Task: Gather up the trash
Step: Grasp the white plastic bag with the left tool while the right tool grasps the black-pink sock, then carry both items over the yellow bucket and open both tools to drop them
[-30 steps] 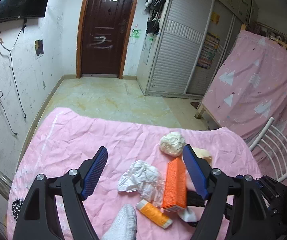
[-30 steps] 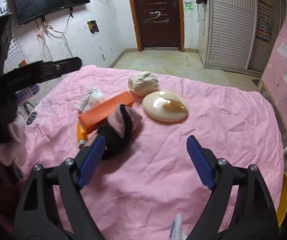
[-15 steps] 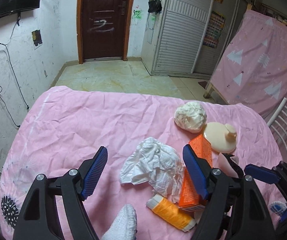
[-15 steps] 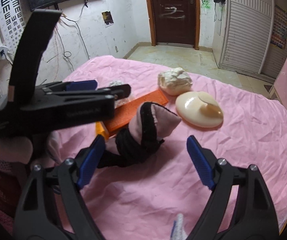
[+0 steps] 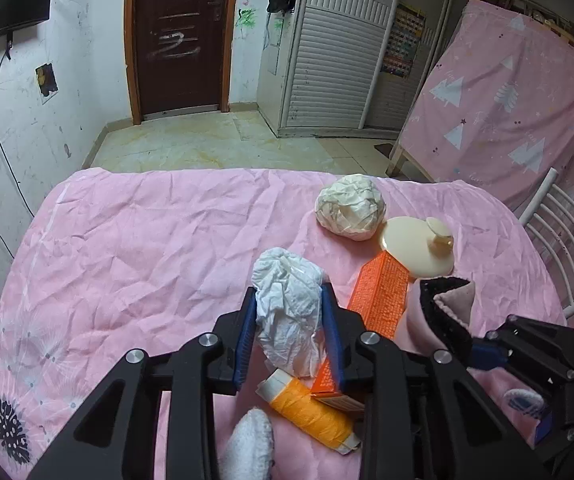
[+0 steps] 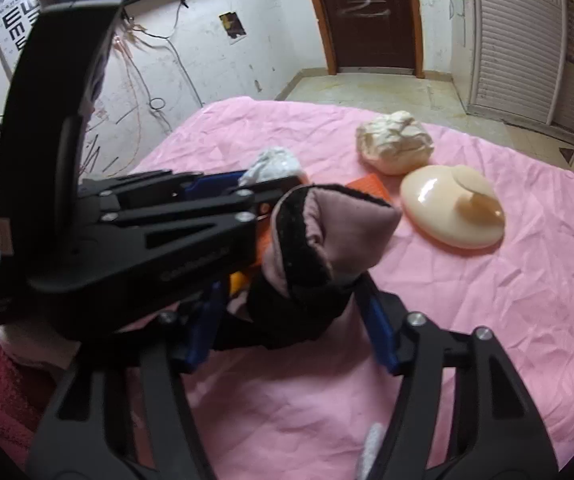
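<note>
Left hand-held gripper point(image 5: 289, 312) pinches crumpled tissue point(image 5: 287, 300); right hand-held gripper point(image 6: 291, 320), closing, clamps half-hidden sock point(image 6: 319, 248).

On the pink-covered bench point(image 5: 127, 248): two crumpled paper wads, one white point(image 5: 289, 312) and one cream point(image 5: 350, 211); one orange carton point(image 5: 379, 300); one orange spool of thread point(image 5: 311, 410); one cream lid with a knob point(image 5: 419, 250); one pink-and-black sock point(image 6: 319, 248). Two grippers, left point(image 5: 289, 336) and right point(image 6: 293, 332).

Dim, bluish indoor light, fisheye bending and dark corners; the nearest parts look perhaps slightly soft.
</note>
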`<state>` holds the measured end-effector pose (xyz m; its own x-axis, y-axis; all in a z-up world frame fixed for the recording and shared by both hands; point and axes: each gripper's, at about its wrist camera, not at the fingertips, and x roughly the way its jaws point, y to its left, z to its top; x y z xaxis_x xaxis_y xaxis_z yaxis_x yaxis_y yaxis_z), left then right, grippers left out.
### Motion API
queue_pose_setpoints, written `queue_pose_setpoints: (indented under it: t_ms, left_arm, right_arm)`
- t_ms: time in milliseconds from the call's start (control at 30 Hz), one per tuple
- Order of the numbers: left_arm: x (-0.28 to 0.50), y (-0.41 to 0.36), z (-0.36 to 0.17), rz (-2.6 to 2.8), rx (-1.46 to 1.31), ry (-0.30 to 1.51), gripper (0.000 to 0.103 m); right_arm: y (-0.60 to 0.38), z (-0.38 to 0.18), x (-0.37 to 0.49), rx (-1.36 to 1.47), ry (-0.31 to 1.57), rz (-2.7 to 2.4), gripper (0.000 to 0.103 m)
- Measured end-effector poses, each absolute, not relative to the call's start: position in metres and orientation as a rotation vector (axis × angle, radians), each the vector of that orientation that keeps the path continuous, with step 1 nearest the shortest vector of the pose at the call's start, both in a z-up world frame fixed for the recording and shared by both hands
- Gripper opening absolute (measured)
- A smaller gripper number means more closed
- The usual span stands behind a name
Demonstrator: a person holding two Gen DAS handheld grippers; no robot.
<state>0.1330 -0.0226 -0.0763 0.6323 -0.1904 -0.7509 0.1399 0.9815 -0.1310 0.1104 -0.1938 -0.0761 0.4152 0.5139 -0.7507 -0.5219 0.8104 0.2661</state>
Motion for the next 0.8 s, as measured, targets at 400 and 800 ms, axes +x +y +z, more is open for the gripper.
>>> queue_pose_setpoints:
  t_ms: [400, 800]
  left_arm:
    - [0.125, -0.006, -0.059, -0.156, -0.107, 0.791, 0.020]
    - [0.101, -0.021, -0.029, -0.132, -0.086, 0.721, 0.020]
  right_arm:
    - [-0.215, -0.065, 0.093, 0.030, 0.883, 0.612, 0.041]
    - [-0.262, -0.048, 0.075, 0.101, 0.810, 0.548, 0.034]
